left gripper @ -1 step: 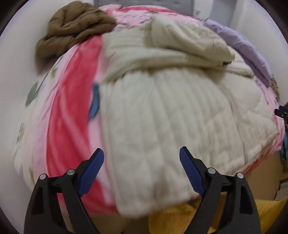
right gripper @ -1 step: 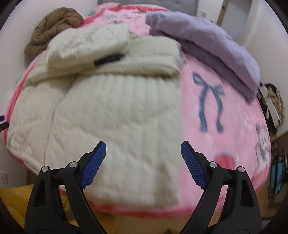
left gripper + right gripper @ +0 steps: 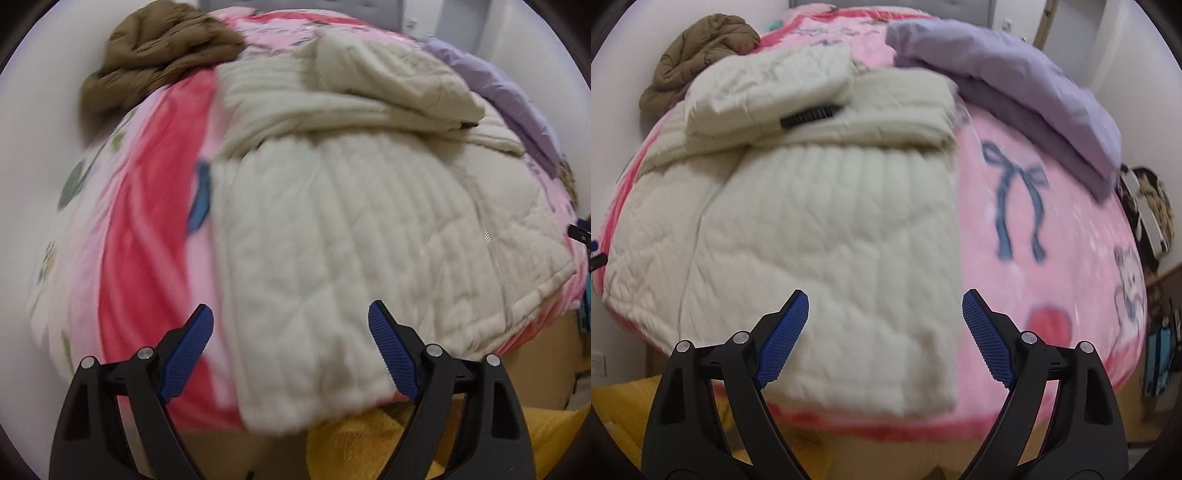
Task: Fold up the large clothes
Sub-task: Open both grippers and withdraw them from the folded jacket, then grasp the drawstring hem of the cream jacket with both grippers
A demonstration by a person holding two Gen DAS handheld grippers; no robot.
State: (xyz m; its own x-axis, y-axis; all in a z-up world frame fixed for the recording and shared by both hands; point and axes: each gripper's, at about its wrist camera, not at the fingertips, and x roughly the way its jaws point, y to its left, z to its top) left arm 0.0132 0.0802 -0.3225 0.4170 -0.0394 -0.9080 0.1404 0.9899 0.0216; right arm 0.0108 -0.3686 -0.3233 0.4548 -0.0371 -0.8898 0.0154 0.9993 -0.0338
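Observation:
A large cream quilted jacket lies spread on a pink bed blanket, its sleeves folded across the far end. It also shows in the right wrist view, with a black ribbed tab on the top sleeve. My left gripper is open and empty, held above the jacket's near hem at its left corner. My right gripper is open and empty, above the near hem at the jacket's right corner. The right gripper's tip peeks in at the left view's right edge.
A brown puffer jacket is bunched at the bed's far left. A folded lilac cloth lies at the far right. Yellow fabric sits below the bed's near edge. The pink blanket lies bare right of the jacket.

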